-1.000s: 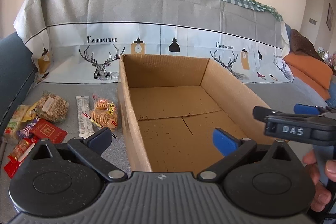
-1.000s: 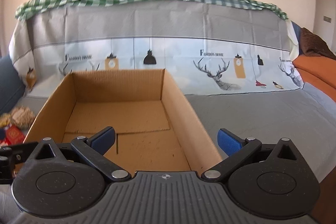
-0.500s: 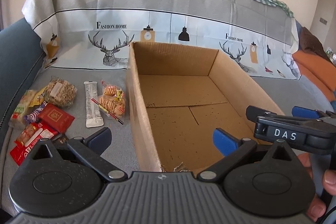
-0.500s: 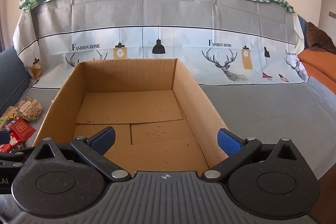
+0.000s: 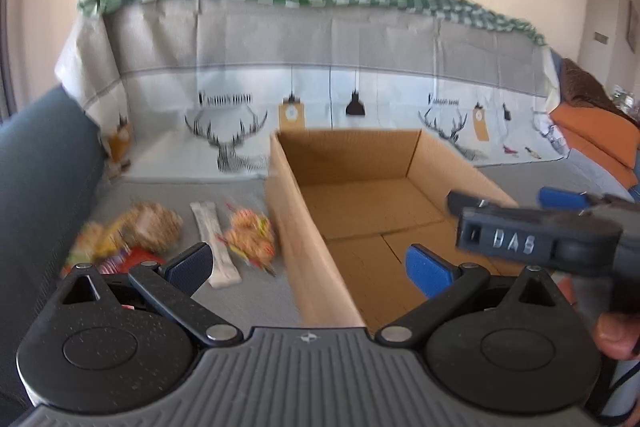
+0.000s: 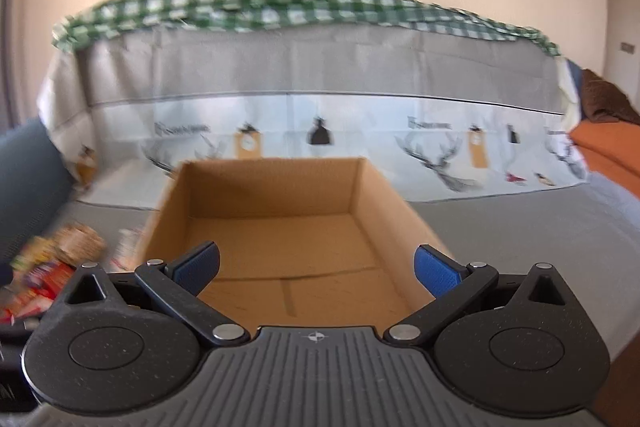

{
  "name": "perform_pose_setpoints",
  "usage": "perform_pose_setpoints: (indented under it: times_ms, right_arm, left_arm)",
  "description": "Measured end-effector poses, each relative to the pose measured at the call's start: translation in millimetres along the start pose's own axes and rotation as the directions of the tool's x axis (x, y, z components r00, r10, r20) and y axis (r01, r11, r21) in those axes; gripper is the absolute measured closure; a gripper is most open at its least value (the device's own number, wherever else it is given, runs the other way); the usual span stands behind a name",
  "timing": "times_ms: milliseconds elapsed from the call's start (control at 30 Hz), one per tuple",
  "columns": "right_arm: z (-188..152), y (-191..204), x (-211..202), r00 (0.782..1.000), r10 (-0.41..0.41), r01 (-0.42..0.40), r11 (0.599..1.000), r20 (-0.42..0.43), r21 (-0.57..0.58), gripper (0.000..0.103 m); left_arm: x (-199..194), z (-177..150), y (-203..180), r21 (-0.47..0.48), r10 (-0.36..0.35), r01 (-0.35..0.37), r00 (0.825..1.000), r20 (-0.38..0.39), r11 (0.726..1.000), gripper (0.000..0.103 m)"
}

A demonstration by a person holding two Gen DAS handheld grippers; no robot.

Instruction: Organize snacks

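One cardboard box [image 5: 360, 195], two gaping claws, blurred snacks [image 5: 160, 231] beside it.

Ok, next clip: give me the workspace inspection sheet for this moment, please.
Surface: grey cover, partly bare.
Job's things: cardboard box open and empty; snack packets lie left of it, outside, blurred.
Clutter: nothing seen.
Grippers: left gripper open, empty, straddling the box's left wall; right gripper open, empty, over the box.
Cables: nothing certain; thin dark line at the left view's lower right edge.
Surroundings: deer-print sheet, green checked cloth, orange cushion.
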State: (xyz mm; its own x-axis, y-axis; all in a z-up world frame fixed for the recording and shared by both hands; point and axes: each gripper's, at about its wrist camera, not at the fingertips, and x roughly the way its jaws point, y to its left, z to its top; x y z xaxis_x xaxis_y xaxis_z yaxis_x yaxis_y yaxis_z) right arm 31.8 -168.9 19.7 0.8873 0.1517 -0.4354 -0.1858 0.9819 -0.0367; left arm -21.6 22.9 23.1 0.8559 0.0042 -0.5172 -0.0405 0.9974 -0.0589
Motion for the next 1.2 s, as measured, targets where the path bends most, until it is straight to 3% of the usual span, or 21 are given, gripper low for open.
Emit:
perform_pose_setpoints:
  times_ms: [200, 267, 367, 467, 567, 633, 700, 767, 1033, 1133, 1200]
  right_arm:
    - [6.2, 31.5, -6.2, 0.977, 0.212, -0.212, 0.977, -0.001, -0.003, 0.001]
    - [6.5, 43.7, -7.0, 0.961, 0.275, -0.276, 0.961, -0.016, -0.006, 0.001]
    - [4.2, 69.5, -9.2, 0.96, 0.279, -0.281, 0.958, -0.033, -0.054, 0.001]
    - [0.9, 87.1, -6.8, 0.95, 0.306, -0.31, 0.948, -0.069, -0.072, 0.004]
    - [-3.3, 99.1, -0.8, 0.941, 0.32, -0.328, 0.942, -0.109, -0.066, 0.013]
    - [-6.9, 106.0, 4.5, 0.932, 0.336, -0.345, 0.938, -0.133, -0.047, 0.027]
    - [-9.5, 113.5, 9.6, 0.92, 0.362, -0.37, 0.929, -0.152, -0.03, 0.057]
    - [-12.0, 122.0, 14.0, 0.904, 0.395, -0.404, 0.915, -0.164, -0.021, 0.073]
    - [-24.0, 165.1, 12.8, 0.848, 0.497, -0.52, 0.847, -0.182, -0.108, 0.076]
    - [-40.1, 184.7, 25.9, 0.82, 0.496, -0.549, 0.823, -0.286, -0.148, 0.076]
    - [-51.5, 193.2, 33.0, 0.809, 0.498, -0.561, 0.812, -0.312, -0.161, 0.076]
  left_arm:
    - [-18.3, 26.4, 58.0, 0.068, 0.019, -0.02, 0.999, 0.027, 0.997, 0.005]
    - [-16.2, 24.9, 77.3, 0.066, 0.039, -0.04, 0.999, 0.012, 0.997, 0.025]
    - [-6.9, 9.1, 100.4, 0.052, 0.089, -0.088, 0.996, -0.029, 0.995, 0.052]
    - [-2.2, -10.1, 120.6, 0.007, 0.111, -0.111, 0.993, -0.044, 0.994, 0.068]
    - [-5.0, -26.7, 141.0, -0.064, 0.134, -0.134, 0.991, -0.007, 0.989, 0.068]
    - [-2.0, -29.3, 154.1, -0.128, 0.142, -0.142, 0.99, -0.009, 0.982, 0.074]
    - [2.7, -29.3, 166.7, -0.183, 0.133, -0.135, 0.991, -0.025, 0.974, 0.08]
    - [7.5, -30.9, 178.0, -0.226, 0.118, -0.126, 0.992, -0.05, 0.966, 0.088]
    - [33.8, -36.4, 206.2, -0.306, 0.156, -0.21, 0.969, -0.191, 0.929, 0.088]
    - [46.4, -37.2, 210.3, -0.308, 0.16, -0.234, 0.956, -0.246, 0.922, 0.087]
    - [53.9, -36.4, 211.1, -0.297, 0.175, -0.254, 0.947, -0.268, 0.92, 0.087]
